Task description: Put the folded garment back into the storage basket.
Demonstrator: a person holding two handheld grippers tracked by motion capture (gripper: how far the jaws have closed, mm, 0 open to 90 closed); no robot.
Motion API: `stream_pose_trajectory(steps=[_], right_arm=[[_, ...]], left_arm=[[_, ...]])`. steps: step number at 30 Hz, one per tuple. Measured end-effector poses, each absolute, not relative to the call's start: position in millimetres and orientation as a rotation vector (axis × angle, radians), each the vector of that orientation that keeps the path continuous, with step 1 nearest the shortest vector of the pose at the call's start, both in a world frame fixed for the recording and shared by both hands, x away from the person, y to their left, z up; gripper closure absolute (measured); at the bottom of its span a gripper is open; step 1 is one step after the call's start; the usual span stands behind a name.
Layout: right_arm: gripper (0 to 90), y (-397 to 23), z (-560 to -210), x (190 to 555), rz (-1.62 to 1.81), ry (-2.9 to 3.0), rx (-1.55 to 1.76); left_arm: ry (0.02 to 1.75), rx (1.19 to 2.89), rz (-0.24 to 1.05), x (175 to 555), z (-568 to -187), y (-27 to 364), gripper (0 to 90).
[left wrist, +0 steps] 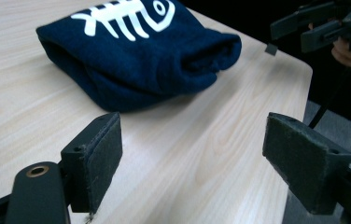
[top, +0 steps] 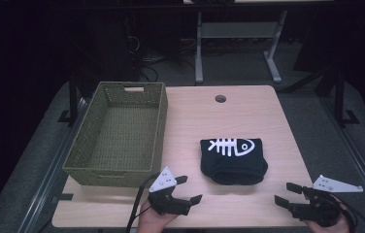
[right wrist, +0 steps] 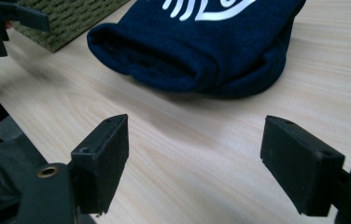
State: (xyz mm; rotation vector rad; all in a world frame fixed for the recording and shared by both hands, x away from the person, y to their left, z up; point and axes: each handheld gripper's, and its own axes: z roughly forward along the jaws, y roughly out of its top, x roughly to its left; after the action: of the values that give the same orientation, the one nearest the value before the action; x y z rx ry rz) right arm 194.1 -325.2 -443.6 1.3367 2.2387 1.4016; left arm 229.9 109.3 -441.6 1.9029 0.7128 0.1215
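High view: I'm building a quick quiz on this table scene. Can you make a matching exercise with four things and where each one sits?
Things:
1. folded dark garment
2. woven basket
3. left gripper
4. right gripper

Places:
A. near edge of the table, right of the garment, jaws open
B. left side of the table, nothing inside
C. middle of the table, fish-skeleton print facing up
D. near edge, just in front of the basket, jaws open

Pairs: 1-C, 2-B, 3-D, 4-A
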Motion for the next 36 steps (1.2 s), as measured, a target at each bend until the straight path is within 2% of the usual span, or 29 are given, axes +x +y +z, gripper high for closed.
stream_pose_trajectory(steps=[17,28,36], right_arm=[[23.4,-316,-428,235,1.422,2.291,1.301],[23.5,-317,-425,265,1.401,2.315,1.352],[25.0,-315,-431,294,1.37,2.36,1.431]], left_arm=[[0.767,1.903,0.09,259,-442,88,18.5],[0.898,1.91,0.107,289,-447,67,19.2],[0.994,1.895,0.069,313,-452,59,19.2]])
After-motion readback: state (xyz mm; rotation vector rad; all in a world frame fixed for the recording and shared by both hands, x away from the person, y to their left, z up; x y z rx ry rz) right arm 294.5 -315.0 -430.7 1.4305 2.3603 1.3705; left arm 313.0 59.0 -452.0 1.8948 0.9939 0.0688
